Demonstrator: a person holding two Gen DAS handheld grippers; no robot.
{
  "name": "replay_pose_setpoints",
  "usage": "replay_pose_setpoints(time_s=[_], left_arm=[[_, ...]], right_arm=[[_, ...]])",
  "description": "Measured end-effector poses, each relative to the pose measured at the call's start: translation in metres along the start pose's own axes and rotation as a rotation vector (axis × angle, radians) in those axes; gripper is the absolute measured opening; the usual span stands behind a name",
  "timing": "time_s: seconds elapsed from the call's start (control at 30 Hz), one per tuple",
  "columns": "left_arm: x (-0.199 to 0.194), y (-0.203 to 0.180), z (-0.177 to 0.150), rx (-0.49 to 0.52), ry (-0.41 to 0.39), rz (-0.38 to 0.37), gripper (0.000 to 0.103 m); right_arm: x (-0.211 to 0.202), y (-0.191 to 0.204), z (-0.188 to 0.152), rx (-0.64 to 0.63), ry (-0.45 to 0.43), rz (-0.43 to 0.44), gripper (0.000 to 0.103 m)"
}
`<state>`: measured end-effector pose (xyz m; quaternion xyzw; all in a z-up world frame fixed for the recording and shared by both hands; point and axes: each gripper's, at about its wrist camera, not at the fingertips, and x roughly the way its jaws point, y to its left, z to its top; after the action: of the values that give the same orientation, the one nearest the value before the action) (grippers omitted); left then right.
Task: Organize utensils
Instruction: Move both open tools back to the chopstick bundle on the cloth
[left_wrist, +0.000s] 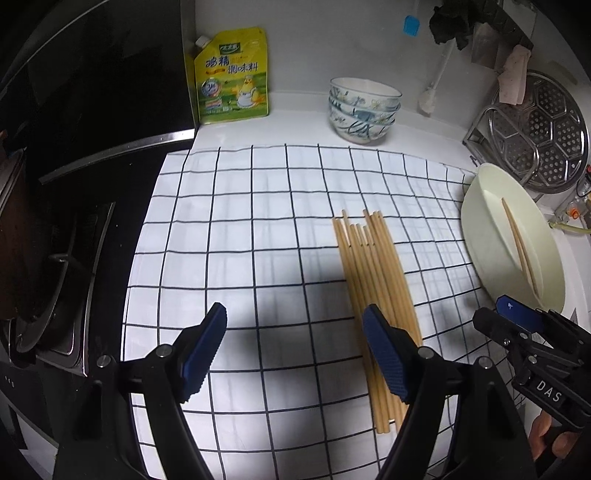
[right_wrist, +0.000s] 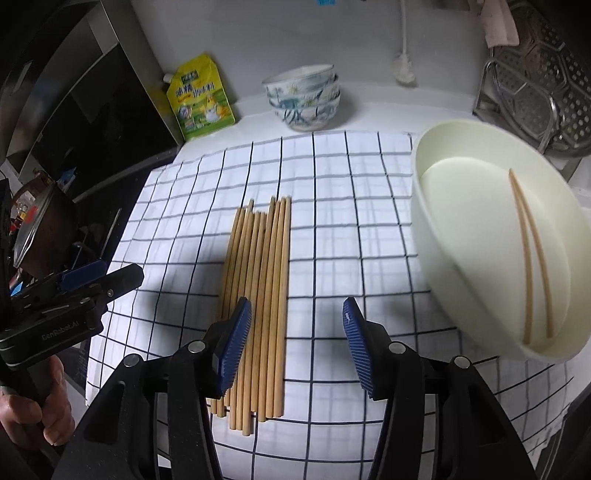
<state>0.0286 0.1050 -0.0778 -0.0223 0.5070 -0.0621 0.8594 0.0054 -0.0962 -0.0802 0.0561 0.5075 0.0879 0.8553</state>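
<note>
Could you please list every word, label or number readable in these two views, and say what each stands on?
"DAS": white letters on the right gripper body, left wrist view.
"GenRobot.AI": on the left gripper body, right wrist view.
"鸡精 调味料": large characters on the yellow seasoning pouch.
"3H": round badge on the pouch.
The pouch's smaller print is too blurred to read.

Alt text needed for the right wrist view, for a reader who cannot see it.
The right gripper hangs open and empty over a pile of bamboo chopsticks on a checked cloth. To the right a cream tray holds two more chopsticks; the left gripper shows at the left edge. Stacked bowls and a yellow pouch stand behind.
</note>
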Motion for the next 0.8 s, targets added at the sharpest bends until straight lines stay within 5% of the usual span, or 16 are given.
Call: replay_pose_setpoints(time_s=[0.8], left_arm=[[0.048,-0.010,-0.031,0.015,0.084,0.001,0.079]], right_arm=[[0.059,-0.005,-0.028,-0.022,0.117,-0.028,0.051]])
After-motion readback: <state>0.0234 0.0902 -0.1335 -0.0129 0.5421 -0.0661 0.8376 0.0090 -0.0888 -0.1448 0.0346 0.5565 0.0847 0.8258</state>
